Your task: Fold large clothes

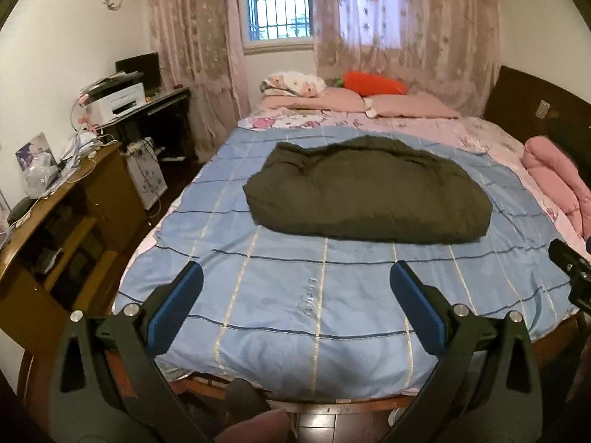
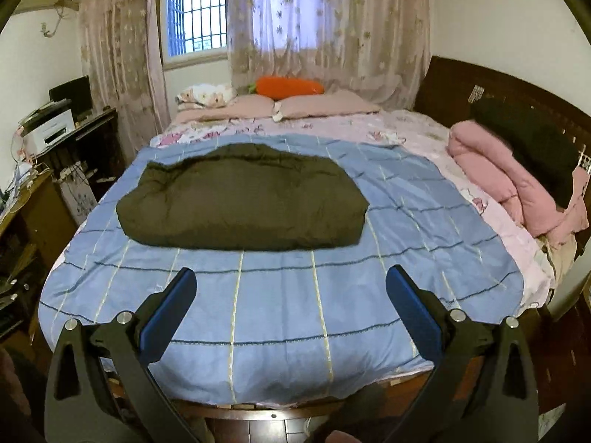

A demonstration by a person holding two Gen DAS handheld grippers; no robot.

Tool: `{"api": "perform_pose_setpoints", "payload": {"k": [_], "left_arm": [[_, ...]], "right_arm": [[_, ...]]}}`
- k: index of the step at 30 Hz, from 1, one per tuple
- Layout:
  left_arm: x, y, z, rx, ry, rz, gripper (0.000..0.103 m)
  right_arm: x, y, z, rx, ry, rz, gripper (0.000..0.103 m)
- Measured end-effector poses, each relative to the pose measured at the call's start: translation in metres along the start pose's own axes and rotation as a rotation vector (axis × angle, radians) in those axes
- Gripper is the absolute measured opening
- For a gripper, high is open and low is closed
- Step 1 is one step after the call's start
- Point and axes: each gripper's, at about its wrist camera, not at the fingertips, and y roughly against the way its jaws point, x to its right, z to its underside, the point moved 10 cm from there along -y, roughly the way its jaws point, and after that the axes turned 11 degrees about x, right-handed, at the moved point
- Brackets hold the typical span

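Left gripper (image 1: 297, 277): jaws standing wide apart, holding nothing, hanging above the near end of the bed, well short of the coat.
Right gripper (image 2: 291, 282): jaws likewise spread wide and empty, hovering over the near end; its black body is showing at the right edge of the left wrist view.
Fingers (image 1: 177, 304): two per gripper, each lined with a blue pad.
Coat (image 1: 365, 192): one dark olive padded garment, lying folded into a thick bundle across the middle of the blue sheet, clear of both grippers.
Blue sheet (image 1: 295, 295): one, striped, lying flat; a bare strip is sitting between the fingers and the coat's near edge, and more bare sheet is showing to the coat's left and right.
Bed edges: the sheet's near edge is draping over the foot of the bed (image 2: 280, 411); the left side is dropping to a narrow floor gap beside a wooden desk (image 1: 55, 221).
Pink quilt (image 2: 517, 192): one, rolled along the right side, apart from the coat.
Pillows (image 2: 325, 105): two pink ones lying by the window, with one orange plush (image 2: 288, 86) behind them.
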Motion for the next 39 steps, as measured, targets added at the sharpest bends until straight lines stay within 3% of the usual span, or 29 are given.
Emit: {"api": "perform_pose_setpoints", "payload": {"k": [11, 39], "left_arm": [[0.0089, 0.0021, -0.0052, 0.043, -0.019, 0.013, 0.101], [0.0124, 0.0043, -0.0023, 0.045, -0.017, 0.026, 0.101]], "right_arm": [[0.0067, 0.0005, -0.0007, 0.016, 0.009, 0.023, 0.102], [0.0042, 0.0017, 0.0054, 0.005, 0.028, 0.019, 0.102]]}}
